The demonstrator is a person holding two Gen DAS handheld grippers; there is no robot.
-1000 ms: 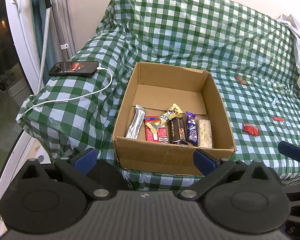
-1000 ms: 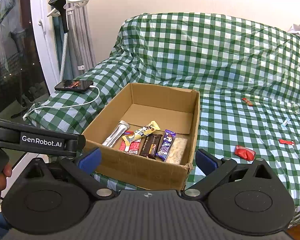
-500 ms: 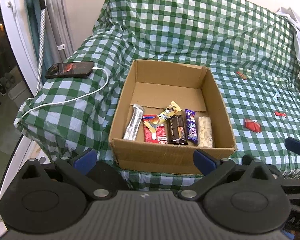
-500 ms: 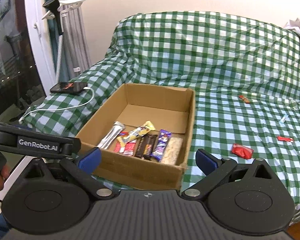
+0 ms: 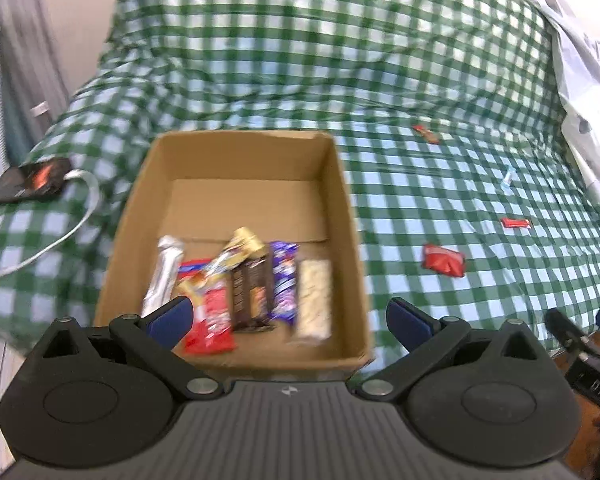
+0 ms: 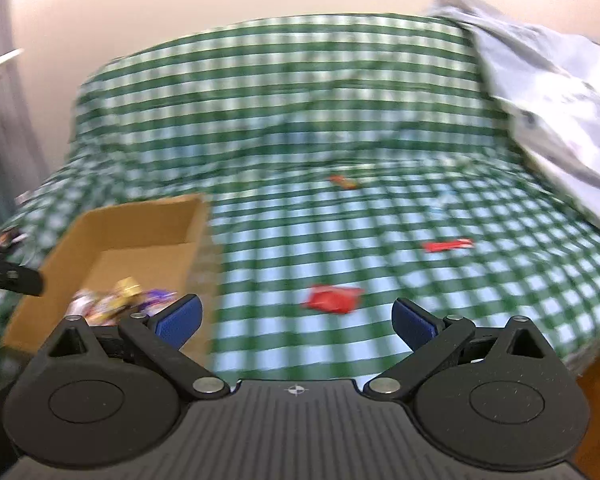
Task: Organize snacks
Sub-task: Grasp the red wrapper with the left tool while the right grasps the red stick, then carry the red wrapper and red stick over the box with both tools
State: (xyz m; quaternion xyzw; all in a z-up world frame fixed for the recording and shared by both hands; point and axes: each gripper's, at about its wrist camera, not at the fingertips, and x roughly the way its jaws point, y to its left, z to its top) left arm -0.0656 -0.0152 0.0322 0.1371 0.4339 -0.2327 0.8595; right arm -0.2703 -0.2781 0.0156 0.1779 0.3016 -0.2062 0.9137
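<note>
An open cardboard box (image 5: pixel 350 216) sits on the green checked cover and holds several snack bars (image 5: pixel 256 280) in a row at its near end. My left gripper (image 5: pixel 288 322) is open and empty above the box's near edge. My right gripper (image 6: pixel 296 316) is open and empty, facing a red snack packet (image 6: pixel 332 299) on the cover. The same packet (image 5: pixel 443 260) lies right of the box. Smaller red snacks (image 6: pixel 448 245) (image 6: pixel 343 181) lie farther back. The box (image 6: pixel 140 220) is at the left of the right wrist view.
A phone (image 5: pixel 32 180) with a white cable (image 5: pixel 60 236) lies left of the box. A small pale wrapper (image 5: pixel 508 179) lies on the cover. White cloth (image 6: pixel 548 92) is piled at the right. The cover's front edge drops off at the lower right.
Both grippers have moved forward and swung right. The right wrist view now centres on the loose red packet instead of the box. Both views are motion-blurred.
</note>
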